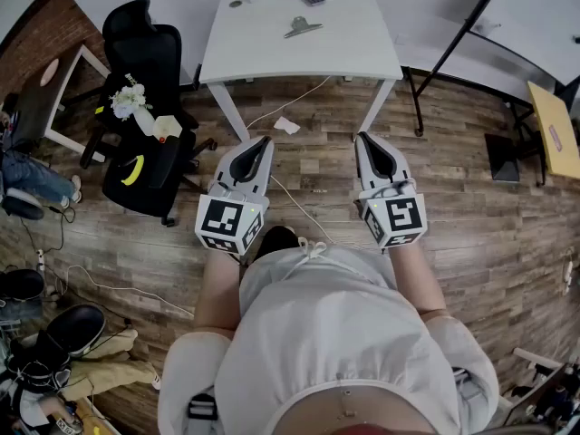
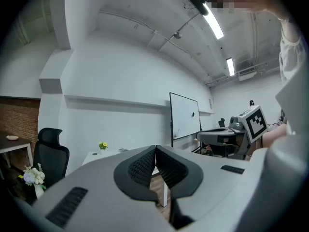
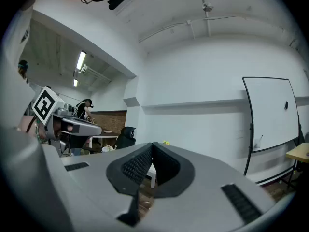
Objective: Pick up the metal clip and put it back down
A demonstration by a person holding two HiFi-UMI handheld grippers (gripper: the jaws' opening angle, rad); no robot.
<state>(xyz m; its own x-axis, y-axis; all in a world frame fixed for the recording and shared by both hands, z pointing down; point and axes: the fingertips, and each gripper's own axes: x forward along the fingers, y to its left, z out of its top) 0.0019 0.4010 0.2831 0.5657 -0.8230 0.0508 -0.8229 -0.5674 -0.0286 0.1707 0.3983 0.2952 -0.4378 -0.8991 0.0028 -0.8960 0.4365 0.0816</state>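
Holding level with both pairs of jaws pressed together on nothing: left gripper [image 1: 262,142] and right gripper [image 1: 366,140]. Facing the silver metal clip [image 1: 302,27], flat on the white rectangular table [image 1: 245,48] well ahead, between the 2 lines of aim and probably slightly nearer the left. Lies with its long axis roughly left to right, across the approach.

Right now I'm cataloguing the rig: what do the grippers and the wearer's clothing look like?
The left gripper and right gripper are light-grey tapered shells with black ribbed pads. Each carries a white cube with black square markers. The person wears a white short-sleeved top.
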